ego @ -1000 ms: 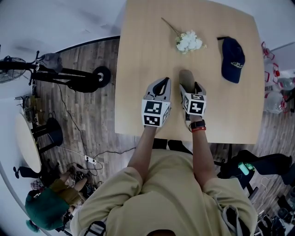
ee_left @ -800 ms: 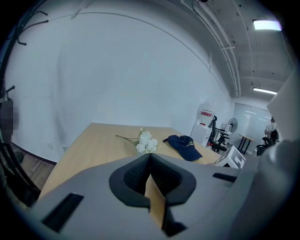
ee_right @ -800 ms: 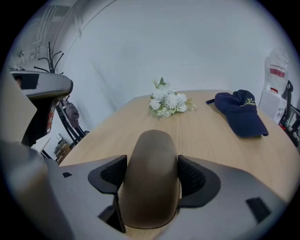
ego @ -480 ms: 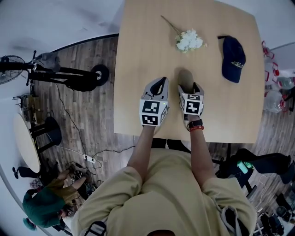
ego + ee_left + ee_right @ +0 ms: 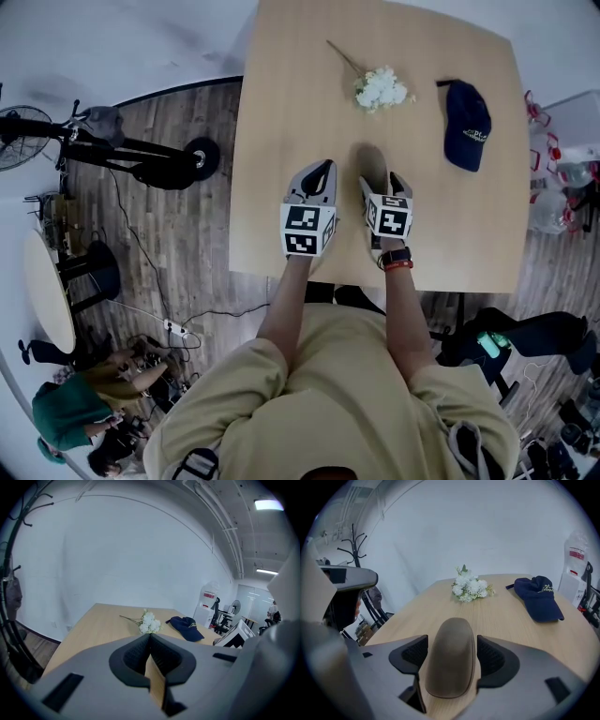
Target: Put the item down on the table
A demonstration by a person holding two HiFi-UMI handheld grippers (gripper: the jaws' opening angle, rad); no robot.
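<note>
Light wood bench (image 5: 281, 112) fills upper centre of head view. Left tool (image 5: 320, 174) mid-frame over the bench, jaws pressed together, nothing between them. Right tool (image 5: 381, 180) just beside it, pinching a brown rounded oblong item (image 5: 371, 157). The item juts ahead of the jaws, above the bench top. Navy cap (image 5: 467, 125) lies upper right. White flower sprig (image 5: 382, 88) lies left of cap, apart from it.

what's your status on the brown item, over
Left tool shut, empty. Right tool shut on brown item, low at table. Flowers, cap farther off, not in the way.
</note>
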